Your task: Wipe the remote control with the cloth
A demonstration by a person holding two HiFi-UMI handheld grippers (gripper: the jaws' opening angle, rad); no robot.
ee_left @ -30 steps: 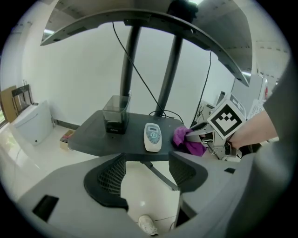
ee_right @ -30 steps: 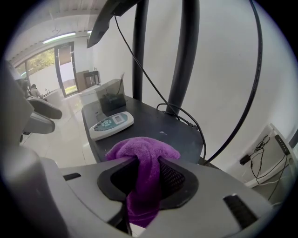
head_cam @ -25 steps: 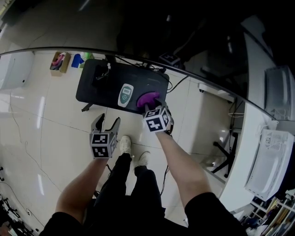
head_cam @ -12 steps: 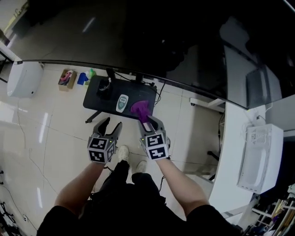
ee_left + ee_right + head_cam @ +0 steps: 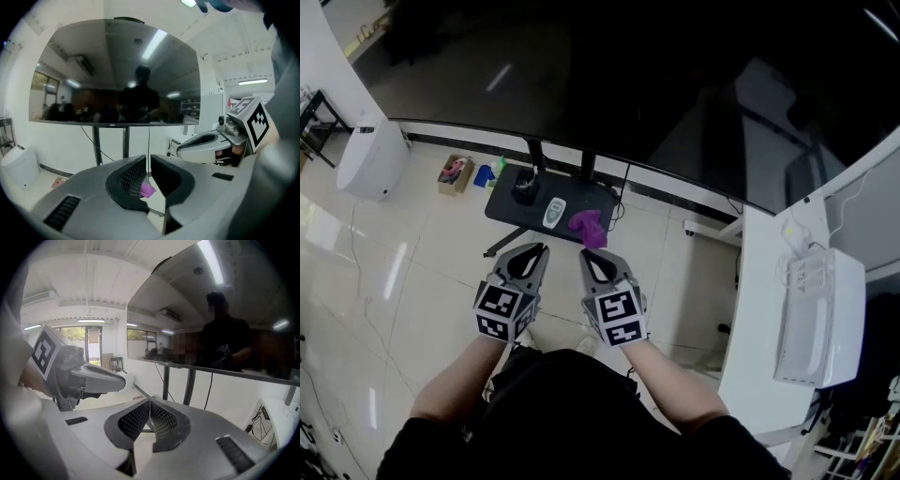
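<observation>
The white and teal remote control (image 5: 553, 212) lies on a small black table (image 5: 520, 208) far below, with the purple cloth (image 5: 588, 226) crumpled at its right. My left gripper (image 5: 536, 251) and right gripper (image 5: 592, 255) hang side by side high above the floor, well short of the table. The left jaws have just been closing and now meet with nothing between them (image 5: 149, 161); the cloth (image 5: 148, 190) shows far beyond them. My right gripper (image 5: 150, 404) is shut and empty as well.
A large dark screen (image 5: 675, 94) on a stand rises behind the table. A white appliance (image 5: 370, 159) and a small box of coloured items (image 5: 455, 173) sit on the tiled floor at left. A white counter with a white device (image 5: 811, 319) runs along the right.
Both grippers have risen and drawn back from the table. The right gripper has come away from the cloth, which stays on the table. Both pairs of jaws have closed.
</observation>
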